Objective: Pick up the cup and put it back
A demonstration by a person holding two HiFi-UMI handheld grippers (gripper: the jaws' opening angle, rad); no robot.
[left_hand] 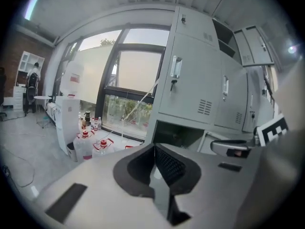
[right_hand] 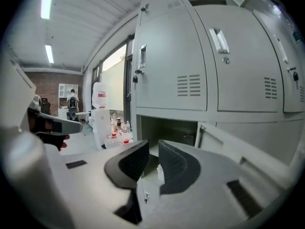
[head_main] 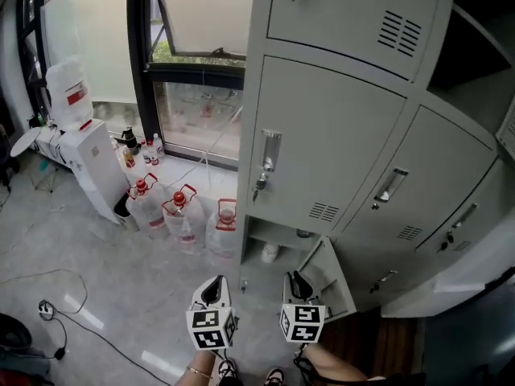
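Cup [head_main: 270, 252] sits in the open bottom locker bay [head_main: 283, 235]; left tongs [left_hand: 155, 149] together, right tongs [right_hand: 153, 149] slightly apart, both empty, so this fits pre-pick or post-return.

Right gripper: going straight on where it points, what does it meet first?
Likely the open bottom compartment of the grey metal locker, near the small white object inside; nothing shows before it, though depth is unclear.
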